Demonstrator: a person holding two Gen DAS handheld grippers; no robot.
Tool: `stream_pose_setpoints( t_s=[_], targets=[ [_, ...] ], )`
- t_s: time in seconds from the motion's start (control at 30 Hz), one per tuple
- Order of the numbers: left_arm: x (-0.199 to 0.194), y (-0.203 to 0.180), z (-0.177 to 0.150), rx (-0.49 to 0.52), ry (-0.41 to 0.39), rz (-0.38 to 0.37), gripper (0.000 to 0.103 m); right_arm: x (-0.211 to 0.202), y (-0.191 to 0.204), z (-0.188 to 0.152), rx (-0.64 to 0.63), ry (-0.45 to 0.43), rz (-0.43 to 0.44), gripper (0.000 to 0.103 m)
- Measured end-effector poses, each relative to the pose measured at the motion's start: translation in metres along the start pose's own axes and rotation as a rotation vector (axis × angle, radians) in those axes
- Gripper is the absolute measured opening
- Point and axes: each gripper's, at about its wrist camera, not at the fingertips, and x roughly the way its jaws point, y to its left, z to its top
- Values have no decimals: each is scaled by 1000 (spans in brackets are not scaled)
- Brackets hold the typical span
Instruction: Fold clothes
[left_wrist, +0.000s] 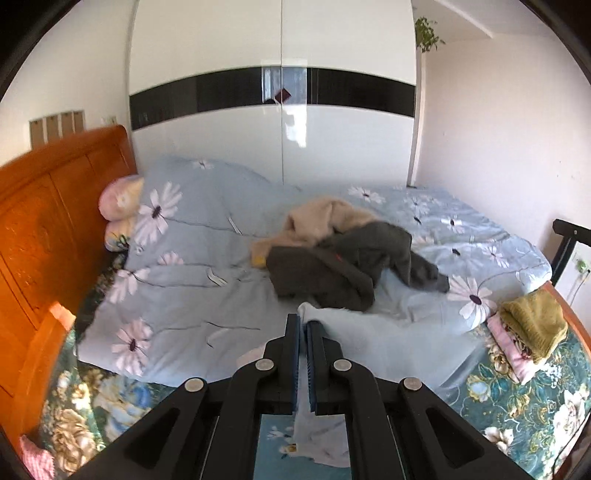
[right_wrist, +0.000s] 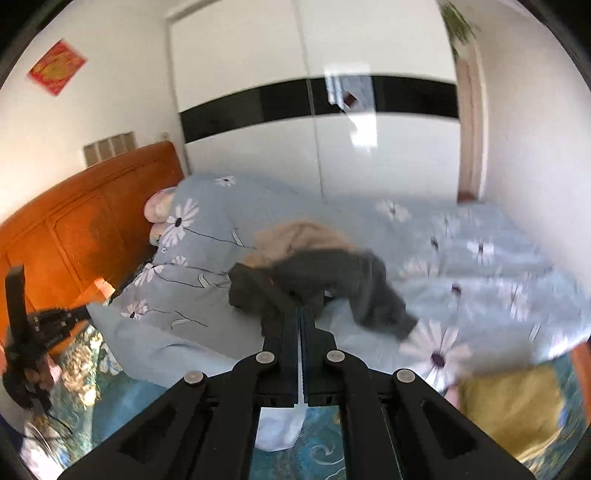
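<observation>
Pale garment (left_wrist: 369, 343) in both clamped grippers (left_wrist: 303, 325) (right_wrist: 300, 314)

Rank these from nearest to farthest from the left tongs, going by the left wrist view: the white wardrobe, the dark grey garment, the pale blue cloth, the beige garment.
1. Pale blue cloth: pinched in the left tongs.
2. Dark grey garment: just beyond the tips, mid-bed.
3. Beige garment: behind the grey one, partly under it.
4. White wardrobe: against the far wall, past the bed.
</observation>
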Motion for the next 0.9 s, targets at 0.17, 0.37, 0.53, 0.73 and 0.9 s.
stream_pose_setpoints(
  t_s=[0.17,0.37,0.53,0.73,0.9],
  targets=[
    [-20,8,-5,-8,-18,19,4,0,14,-10,-23,27,30,1],
    [-25,14,-20,-1,25,35,4,36,27,-60,-32,165,73,1],
    [5,25,-59,-8,139,35,3,74,36,-99,-26,283,107,1],
    [48,46,-129,-41,302,38,4,124,50,-143,-43,433,145,1],
    [77,71,-187,-128,430,50,4,175,87,-174,-108,558,198,2]
  ],
)
